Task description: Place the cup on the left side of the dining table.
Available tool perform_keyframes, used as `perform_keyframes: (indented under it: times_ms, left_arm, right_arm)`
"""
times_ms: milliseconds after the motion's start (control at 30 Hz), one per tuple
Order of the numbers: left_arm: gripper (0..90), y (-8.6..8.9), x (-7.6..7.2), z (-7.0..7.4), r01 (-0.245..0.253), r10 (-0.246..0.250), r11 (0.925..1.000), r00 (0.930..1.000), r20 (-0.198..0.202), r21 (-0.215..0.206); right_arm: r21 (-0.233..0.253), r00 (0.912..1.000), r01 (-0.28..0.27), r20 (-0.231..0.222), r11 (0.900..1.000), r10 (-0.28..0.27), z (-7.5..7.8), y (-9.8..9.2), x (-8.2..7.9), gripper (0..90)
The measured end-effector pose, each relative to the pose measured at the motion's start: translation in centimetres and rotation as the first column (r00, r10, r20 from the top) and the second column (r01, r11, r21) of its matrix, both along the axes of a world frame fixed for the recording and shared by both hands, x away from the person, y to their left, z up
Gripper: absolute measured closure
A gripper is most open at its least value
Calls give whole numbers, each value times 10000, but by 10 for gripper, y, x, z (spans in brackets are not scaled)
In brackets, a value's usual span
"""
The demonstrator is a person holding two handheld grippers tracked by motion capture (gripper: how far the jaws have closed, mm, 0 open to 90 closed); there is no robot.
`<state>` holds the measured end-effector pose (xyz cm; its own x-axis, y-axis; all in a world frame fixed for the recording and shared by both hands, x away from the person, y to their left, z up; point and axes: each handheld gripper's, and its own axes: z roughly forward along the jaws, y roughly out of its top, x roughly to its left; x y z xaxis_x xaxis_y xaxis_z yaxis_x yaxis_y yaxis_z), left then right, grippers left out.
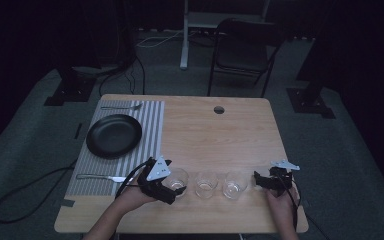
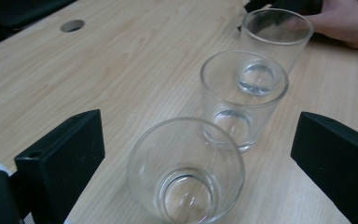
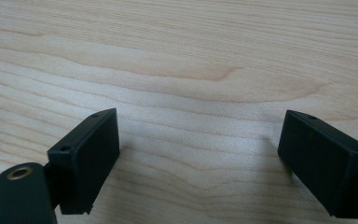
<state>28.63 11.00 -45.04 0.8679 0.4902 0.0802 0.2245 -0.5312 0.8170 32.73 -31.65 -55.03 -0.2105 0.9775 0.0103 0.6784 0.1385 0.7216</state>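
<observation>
Light wooden table (image 1: pixel 215 135) with rounded corners, a visible grain and a small round cable hole (image 1: pixel 219 109) near its far edge. On its left part lies a rectangular placemat (image 1: pixel 150 125) with fine grey and white stripes, bearing a round, glossy black plate (image 1: pixel 114 135); a metal fork (image 1: pixel 121 107) lies along the mat's far edge and a metal knife (image 1: pixel 97 177) along its near edge. Three clear, empty tumblers stand upright in a row near the front edge of the table, each with tapering walls and a thick base: the left glass (image 1: pixel 176 181), the middle glass (image 1: pixel 206 184) and the right glass (image 1: pixel 234 184), set just beside one another but apart. The left gripper (image 1: pixel 172 190), black with a grey three-cornered plate on top, is held at the left glass; in the left gripper view its two blocky black jaws stand wide apart on either side of that glass (image 2: pixel 186 170), with a gap showing on each side, and the other two tumblers recede behind it. The right gripper (image 1: pixel 258 182), held just to the right of the right glass, has its jaws likewise spread wide over bare wood, with nothing between them.
</observation>
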Motion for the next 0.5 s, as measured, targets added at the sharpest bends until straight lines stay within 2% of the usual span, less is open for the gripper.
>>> perform_keyframes:
  times_ms: [333,500]
  left_arm:
    - [31,-16,6,2,400,-397,9989,9991,-133,263]
    - [31,-26,8,1,662,-653,9960,9977,-180,602]
  right_arm:
    - [0,10000,-2,-1,10000,2,0,0,0,122]
    - [1,10000,-2,-1,10000,2,0,0,0,122]
